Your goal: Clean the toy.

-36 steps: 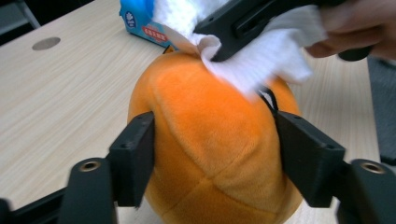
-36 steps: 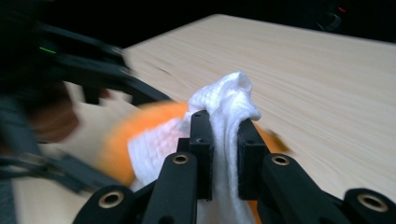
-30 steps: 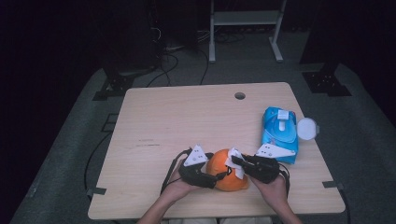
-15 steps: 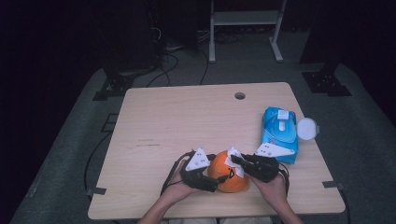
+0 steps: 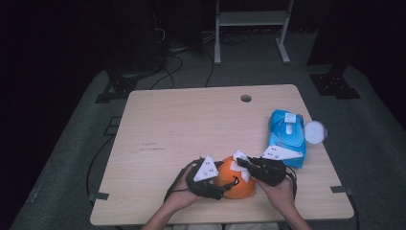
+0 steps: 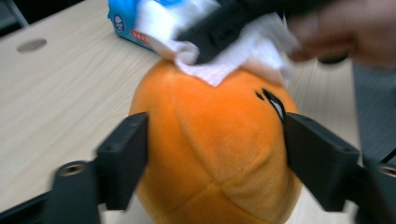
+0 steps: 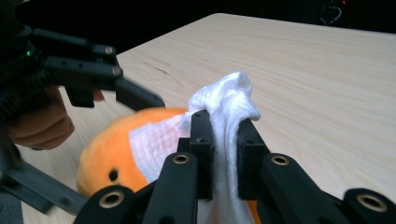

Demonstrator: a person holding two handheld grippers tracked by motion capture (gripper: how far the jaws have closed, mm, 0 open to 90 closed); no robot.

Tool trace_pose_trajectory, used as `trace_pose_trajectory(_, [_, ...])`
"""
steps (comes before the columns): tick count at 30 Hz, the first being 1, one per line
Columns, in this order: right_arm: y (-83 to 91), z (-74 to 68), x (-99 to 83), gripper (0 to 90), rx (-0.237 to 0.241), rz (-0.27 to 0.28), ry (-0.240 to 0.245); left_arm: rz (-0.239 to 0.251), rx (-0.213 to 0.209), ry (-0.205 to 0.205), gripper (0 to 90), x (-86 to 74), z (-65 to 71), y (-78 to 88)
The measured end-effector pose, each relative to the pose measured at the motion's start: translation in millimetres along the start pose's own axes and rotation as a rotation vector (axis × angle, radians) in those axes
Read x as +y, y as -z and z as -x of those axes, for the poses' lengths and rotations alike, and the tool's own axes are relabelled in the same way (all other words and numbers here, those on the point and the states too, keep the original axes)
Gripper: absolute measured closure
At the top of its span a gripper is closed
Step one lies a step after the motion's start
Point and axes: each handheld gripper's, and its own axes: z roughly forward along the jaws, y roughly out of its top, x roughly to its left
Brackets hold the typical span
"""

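An orange plush toy [image 5: 235, 184] lies near the table's front edge. My left gripper [image 5: 221, 188] is shut on the plush toy [image 6: 219, 149], one jaw on each flank. My right gripper [image 5: 242, 164] is shut on a white wipe [image 7: 223, 116] and holds it against the toy's top. The wipe [image 6: 243, 51] lies crumpled over the plush's upper side, and the plush toy [image 7: 109, 156] shows below it with a small black mark.
A blue wet-wipe pack [image 5: 286, 136] lies to the right of the hands, with a white round lid [image 5: 315, 131] beside it at the table's right edge. A cable hole [image 5: 246, 98] sits at the back of the wooden table [image 5: 191, 124].
The right gripper with the wipe has shifted slightly over the plush's top. The left gripper keeps its hold on the toy in much the same place.
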Motion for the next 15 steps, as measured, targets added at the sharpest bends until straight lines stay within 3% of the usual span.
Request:
trace_pose_trajectory(3, [-0.5,-6.8,0.4,80.1,0.013,0.007,0.006,0.04,-0.008,0.065,18.0,5.8,-0.6,-0.6])
trace_pose_trajectory(5, [-3.9,-18.0,2.9,80.1,0.065,0.01,0.019,0.011,0.014,0.016,19.2,6.2,2.9,-3.2])
trace_pose_trajectory(6, [-5.4,-21.6,3.6,80.1,0.061,0.002,0.044,0.005,0.021,-0.007,21.8,4.4,3.3,-3.4])
trace_pose_trajectory(7, [-5.7,-22.6,4.2,80.1,0.05,-0.006,0.06,0.008,0.02,-0.002,23.7,3.4,3.0,-3.3])
trace_pose_trajectory(9, [-4.2,-17.3,4.1,80.1,0.042,-0.006,0.048,0.005,0.017,0.008,25.6,-0.8,-1.3,-0.9])
trace_pose_trajectory(13, [3.8,4.3,-4.3,80.1,-0.029,-0.009,-0.01,0.005,0.0,0.036,25.9,-5.2,-7.4,3.7])
trace_pose_trajectory(15, [4.6,4.1,-5.8,80.1,-0.037,-0.008,-0.013,0.021,0.003,0.027,21.4,-1.9,-6.2,3.1])
